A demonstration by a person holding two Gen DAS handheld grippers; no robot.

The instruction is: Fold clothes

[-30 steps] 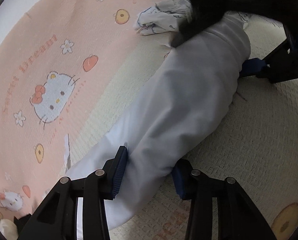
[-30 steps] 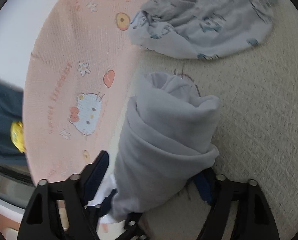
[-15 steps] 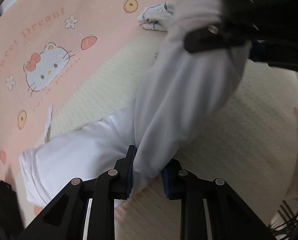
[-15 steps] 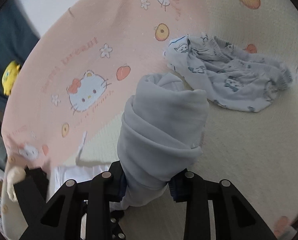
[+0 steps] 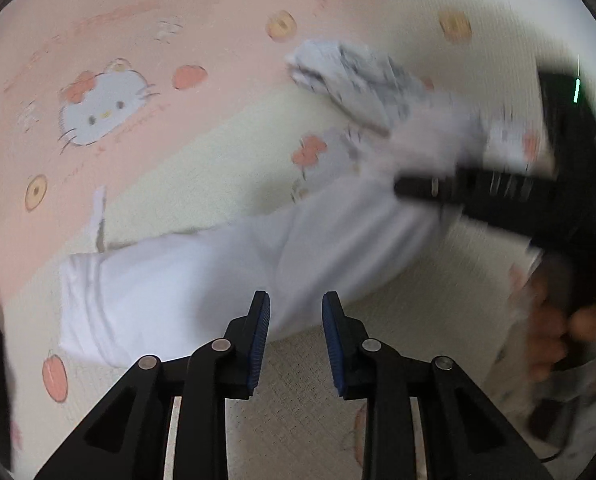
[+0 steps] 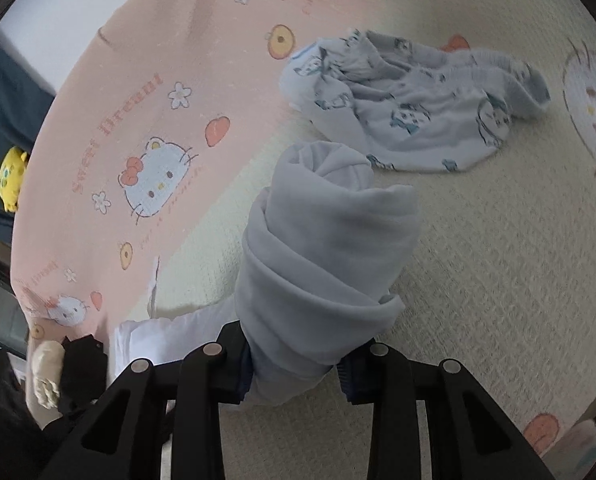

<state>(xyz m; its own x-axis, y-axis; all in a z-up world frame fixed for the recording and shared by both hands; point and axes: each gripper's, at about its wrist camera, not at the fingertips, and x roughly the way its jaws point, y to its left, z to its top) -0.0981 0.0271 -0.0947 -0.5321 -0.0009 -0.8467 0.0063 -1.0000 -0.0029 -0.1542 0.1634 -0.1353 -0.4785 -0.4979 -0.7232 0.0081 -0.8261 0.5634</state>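
Two garments on the bed, and only one is in play. The white garment (image 6: 326,248) is half rolled into a fat tube, raised off the mat (image 6: 498,280) around the middle, with its loose flat end trailing down to the near left. The right gripper (image 6: 294,372) has just been closing and is clamped on the near end of that roll, cloth bunched tight between its pads.

The left gripper (image 5: 296,320) has just eased its jaws apart a bit. You can see white cloth through the gap, but the pads aren't pressing on it, so I'd call that hand let go and hovering over the flat end.

The printed garment (image 6: 418,120) sits crumpled at the far side, near the roll but not touching.

If it were me: keep the right grip firm so the roll doesn't unwind, lay it back down on the mat, then use the left to square up that flat end before going further. That view is really blurry, so slowing down wouldn't hurt. Also keep clear of the printed one so it doesn't get dragged in.
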